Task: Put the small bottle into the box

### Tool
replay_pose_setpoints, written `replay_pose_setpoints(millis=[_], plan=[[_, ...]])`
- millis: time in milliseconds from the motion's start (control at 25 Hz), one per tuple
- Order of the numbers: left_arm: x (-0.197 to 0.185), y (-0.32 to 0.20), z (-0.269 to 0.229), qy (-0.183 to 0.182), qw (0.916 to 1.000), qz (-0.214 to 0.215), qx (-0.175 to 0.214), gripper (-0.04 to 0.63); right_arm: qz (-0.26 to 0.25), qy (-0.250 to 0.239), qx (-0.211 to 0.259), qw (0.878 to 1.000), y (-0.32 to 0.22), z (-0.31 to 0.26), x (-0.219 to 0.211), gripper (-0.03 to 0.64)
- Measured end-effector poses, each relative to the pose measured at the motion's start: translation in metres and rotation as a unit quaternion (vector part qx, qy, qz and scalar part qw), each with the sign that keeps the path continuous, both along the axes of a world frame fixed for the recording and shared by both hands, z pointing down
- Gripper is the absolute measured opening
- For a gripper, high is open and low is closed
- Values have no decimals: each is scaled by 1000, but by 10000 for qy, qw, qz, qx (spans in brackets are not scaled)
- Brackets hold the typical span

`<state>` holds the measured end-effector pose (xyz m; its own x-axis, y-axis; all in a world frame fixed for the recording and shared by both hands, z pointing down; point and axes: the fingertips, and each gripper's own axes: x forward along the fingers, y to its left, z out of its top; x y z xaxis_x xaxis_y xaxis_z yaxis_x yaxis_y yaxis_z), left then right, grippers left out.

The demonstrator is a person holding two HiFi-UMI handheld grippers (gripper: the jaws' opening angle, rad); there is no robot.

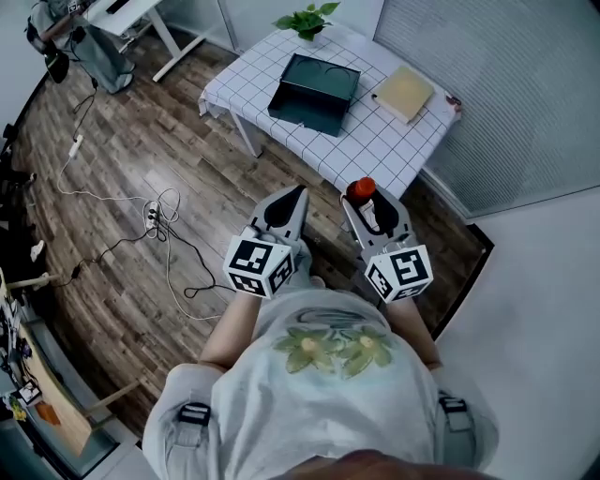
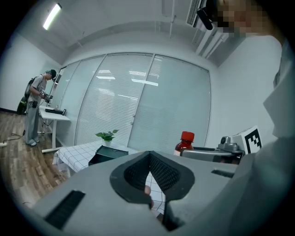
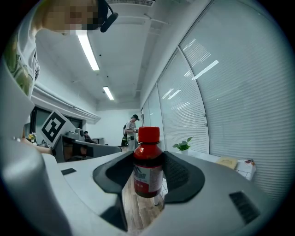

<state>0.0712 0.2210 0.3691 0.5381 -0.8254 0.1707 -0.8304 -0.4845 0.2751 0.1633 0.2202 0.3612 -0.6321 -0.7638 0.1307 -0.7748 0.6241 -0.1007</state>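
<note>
Bottle [image 3: 147, 159] upright in right gripper [image 3: 148, 177]

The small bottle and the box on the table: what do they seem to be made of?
Small bottle: dark reddish and glossy, so probably plastic or glass; its label looks like paper. Cap: plain red, likely plastic. Box: dark green, smooth, thin straight walls; maybe metal or stiff card, too far to tell.

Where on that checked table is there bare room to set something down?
Bare cloth left of the box, and along the near edge in front of box and tan pad. Tightest at the far edge, between plant and box.
</note>
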Motion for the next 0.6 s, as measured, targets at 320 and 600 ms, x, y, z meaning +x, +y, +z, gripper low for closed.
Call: replay_pose_setpoints(millis=[320,600], plan=[[-17,-69,-3,97,9999,30,33,6,110,66,66,9999,-73,-12,-12,204],[-31,-118,-3,144,9998,101,-53,8,171,60,107,9998,-125,-20,-23,204]])
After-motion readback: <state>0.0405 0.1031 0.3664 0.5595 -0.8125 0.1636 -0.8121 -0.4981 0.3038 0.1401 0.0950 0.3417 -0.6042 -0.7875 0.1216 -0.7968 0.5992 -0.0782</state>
